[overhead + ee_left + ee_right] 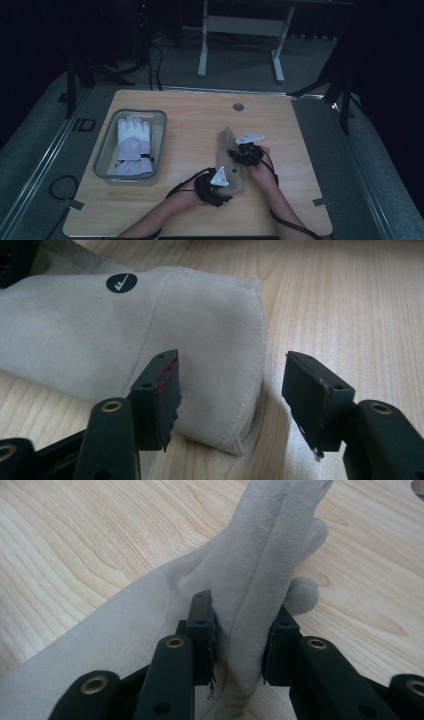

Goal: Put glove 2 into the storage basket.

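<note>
We had a beige suede glove [229,161] lying on the wooden bench [190,125], right of centre, fingers pointing to the far side. Our right claw [241,151] was clamped on a pinched-up fold of the glove around its palm, and in the right gripper view you could see the fabric [250,605] squeezed upright between the two jaws with the fingers sticking up past them. Our left claw [220,192] sat at the near end by the cuff, jaws spread wide; in the left gripper view one jaw hung over the cuff [200,340] and the other over bare wood, straddling the cuff's edge. The cuff had a little round black checkmark logo [121,282]. Over on the left of the bench was a grey plastic bin [107,145] holding a white and lavender ski glove [133,145], well apart from ours.
</note>
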`<state>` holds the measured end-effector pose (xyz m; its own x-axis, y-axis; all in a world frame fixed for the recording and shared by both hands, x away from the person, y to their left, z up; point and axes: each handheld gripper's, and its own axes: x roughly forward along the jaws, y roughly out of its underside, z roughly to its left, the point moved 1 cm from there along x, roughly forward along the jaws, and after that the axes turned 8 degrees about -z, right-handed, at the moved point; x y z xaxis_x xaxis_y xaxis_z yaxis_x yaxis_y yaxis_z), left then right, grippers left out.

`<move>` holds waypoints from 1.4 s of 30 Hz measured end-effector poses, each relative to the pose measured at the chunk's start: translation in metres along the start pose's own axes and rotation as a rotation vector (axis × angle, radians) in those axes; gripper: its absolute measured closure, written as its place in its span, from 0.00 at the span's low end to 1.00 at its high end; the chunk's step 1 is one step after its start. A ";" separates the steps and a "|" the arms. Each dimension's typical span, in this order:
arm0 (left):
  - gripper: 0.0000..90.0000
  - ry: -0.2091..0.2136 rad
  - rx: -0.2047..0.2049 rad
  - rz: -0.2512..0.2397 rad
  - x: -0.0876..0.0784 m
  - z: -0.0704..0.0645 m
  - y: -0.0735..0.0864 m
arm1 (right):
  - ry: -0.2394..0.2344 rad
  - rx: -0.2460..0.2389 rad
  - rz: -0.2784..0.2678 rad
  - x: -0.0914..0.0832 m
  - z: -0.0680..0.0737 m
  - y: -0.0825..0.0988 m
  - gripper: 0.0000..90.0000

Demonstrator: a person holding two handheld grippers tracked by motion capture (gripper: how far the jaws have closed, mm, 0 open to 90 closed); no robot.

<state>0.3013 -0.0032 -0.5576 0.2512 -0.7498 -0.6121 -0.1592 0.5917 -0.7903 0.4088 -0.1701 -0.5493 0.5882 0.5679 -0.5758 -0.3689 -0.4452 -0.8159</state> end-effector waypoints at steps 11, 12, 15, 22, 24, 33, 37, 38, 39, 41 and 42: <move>0.70 -0.080 0.113 0.035 0.004 -0.008 -0.005 | -0.004 0.019 0.011 0.000 0.000 -0.002 0.79; 0.80 -0.119 0.122 0.051 0.004 -0.007 -0.006 | -0.005 0.025 0.011 0.001 0.001 -0.002 0.79; 0.88 -0.122 0.071 0.044 0.004 -0.003 -0.007 | -0.005 0.029 0.011 0.000 0.001 -0.003 0.79; 0.92 -0.100 0.038 0.044 -0.007 0.000 -0.010 | 0.004 0.007 -0.008 -0.004 0.004 -0.009 0.81; 0.92 -0.094 0.034 0.038 -0.012 0.002 -0.011 | 0.004 -0.004 -0.011 -0.005 0.006 -0.012 0.81; 0.92 -0.108 0.064 0.029 -0.042 -0.001 -0.020 | -0.033 0.031 -0.058 -0.013 0.009 -0.022 0.81; 0.92 -0.112 0.085 0.040 -0.054 -0.003 -0.021 | -0.066 0.038 -0.074 -0.016 0.015 -0.030 0.81; 0.92 -0.116 0.090 0.039 -0.058 -0.003 -0.021 | -0.070 0.040 -0.078 -0.016 0.016 -0.033 0.81; 0.92 -0.114 0.087 0.040 -0.061 -0.003 -0.021 | -0.076 0.036 -0.086 -0.017 0.018 -0.037 0.81; 0.92 -0.115 0.087 0.041 -0.066 -0.003 -0.020 | -0.094 0.038 -0.094 -0.017 0.021 -0.043 0.81; 0.92 -0.118 0.089 0.046 -0.069 -0.003 -0.020 | -0.104 0.041 -0.104 -0.017 0.023 -0.046 0.81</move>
<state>0.2846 0.0360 -0.4997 0.3571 -0.6843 -0.6358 -0.0892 0.6526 -0.7524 0.3994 -0.1430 -0.5029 0.5480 0.6787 -0.4889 -0.3400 -0.3532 -0.8716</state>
